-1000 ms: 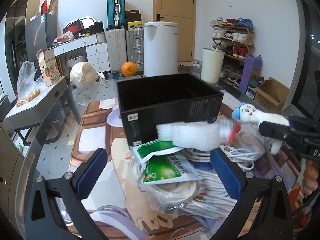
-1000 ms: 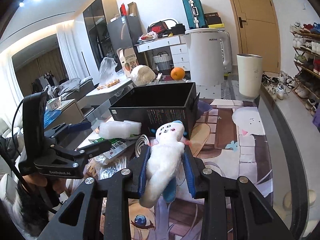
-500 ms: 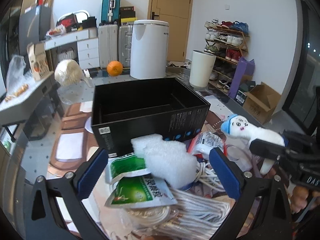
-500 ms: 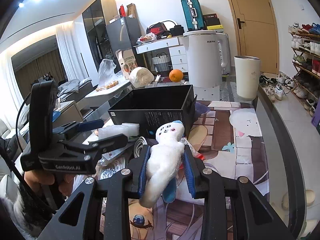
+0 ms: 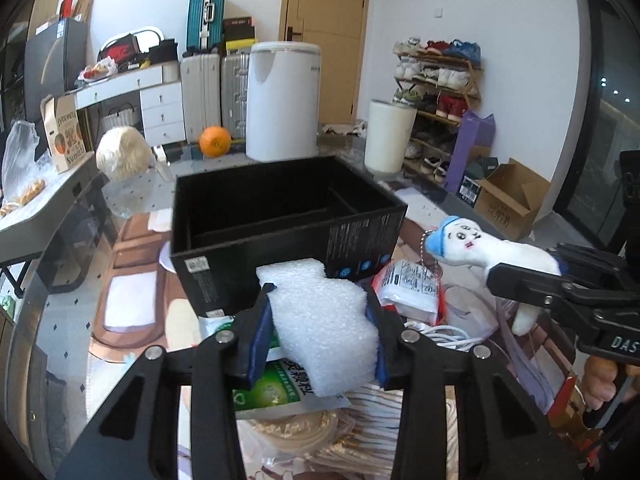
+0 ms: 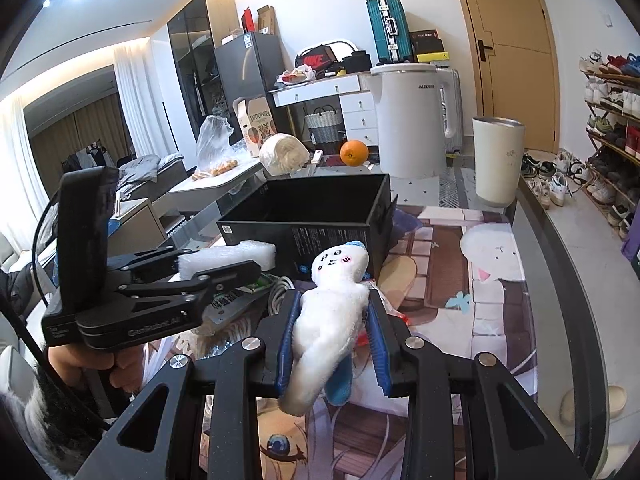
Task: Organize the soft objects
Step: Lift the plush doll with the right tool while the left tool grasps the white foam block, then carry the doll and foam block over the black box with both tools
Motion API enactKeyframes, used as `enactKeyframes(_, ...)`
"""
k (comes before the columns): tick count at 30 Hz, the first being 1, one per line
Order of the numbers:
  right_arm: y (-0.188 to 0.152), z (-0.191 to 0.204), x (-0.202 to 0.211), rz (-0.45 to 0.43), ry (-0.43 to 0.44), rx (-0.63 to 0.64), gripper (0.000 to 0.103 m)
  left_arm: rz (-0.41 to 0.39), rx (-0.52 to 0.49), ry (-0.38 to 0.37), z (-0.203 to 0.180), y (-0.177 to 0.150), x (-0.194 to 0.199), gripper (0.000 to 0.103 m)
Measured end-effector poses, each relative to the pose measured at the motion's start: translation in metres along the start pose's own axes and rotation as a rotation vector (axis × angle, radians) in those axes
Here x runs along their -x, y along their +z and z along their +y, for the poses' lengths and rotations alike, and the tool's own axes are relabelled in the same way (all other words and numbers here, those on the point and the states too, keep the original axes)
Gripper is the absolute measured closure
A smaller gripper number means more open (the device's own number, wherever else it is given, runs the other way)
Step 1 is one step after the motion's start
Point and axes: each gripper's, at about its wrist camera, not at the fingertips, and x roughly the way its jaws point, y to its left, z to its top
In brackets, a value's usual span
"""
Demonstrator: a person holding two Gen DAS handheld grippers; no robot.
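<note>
A white foam piece [image 5: 324,328] sits between the blue pads of my left gripper [image 5: 320,300], whose jaws are closing and press on both its sides. It hangs just in front of the open black box [image 5: 280,248], above a pile of packets and cables. The right wrist view shows the same foam piece [image 6: 228,256] from the side in the left gripper [image 6: 248,262]. My right gripper [image 6: 332,300] is shut on a white plush doll [image 6: 332,312] with a blue cap, held to the right of the box [image 6: 320,236]. From the left wrist view the doll [image 5: 480,248] sticks out of the right gripper [image 5: 524,264].
Under the foam lie a green packet [image 5: 276,392], a white packet [image 5: 408,284] and coiled white cables [image 5: 436,328]. Behind the box stand a white kettle [image 5: 282,100], an orange [image 5: 215,141] and a white cup [image 5: 390,136]. A person's hand [image 6: 120,364] grips the left handle.
The left gripper's jaws went from wide open to closed on the foam piece, which now stands upright between the pads. The right gripper and doll have kept still.
</note>
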Motion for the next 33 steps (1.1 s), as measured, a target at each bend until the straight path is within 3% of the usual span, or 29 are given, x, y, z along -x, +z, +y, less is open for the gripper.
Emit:
enactKeyframes(9,0.018,0.010,-0.001,-0.029,0.006,0.035,0.071,-0.089,0.007,0.011,0.017,0.017,0.027,0.064)
enactKeyframes(20,0.056,0.013,-0.025,-0.037,0.022,0.071,0.071,-0.138,0.019,0.022,0.038,0.036,0.024,0.064)
enactKeyframes(33,0.086,0.007,-0.074,0.030,0.030,0.125,0.071,-0.125,-0.020,0.026,0.039,0.055,-0.004,0.064)
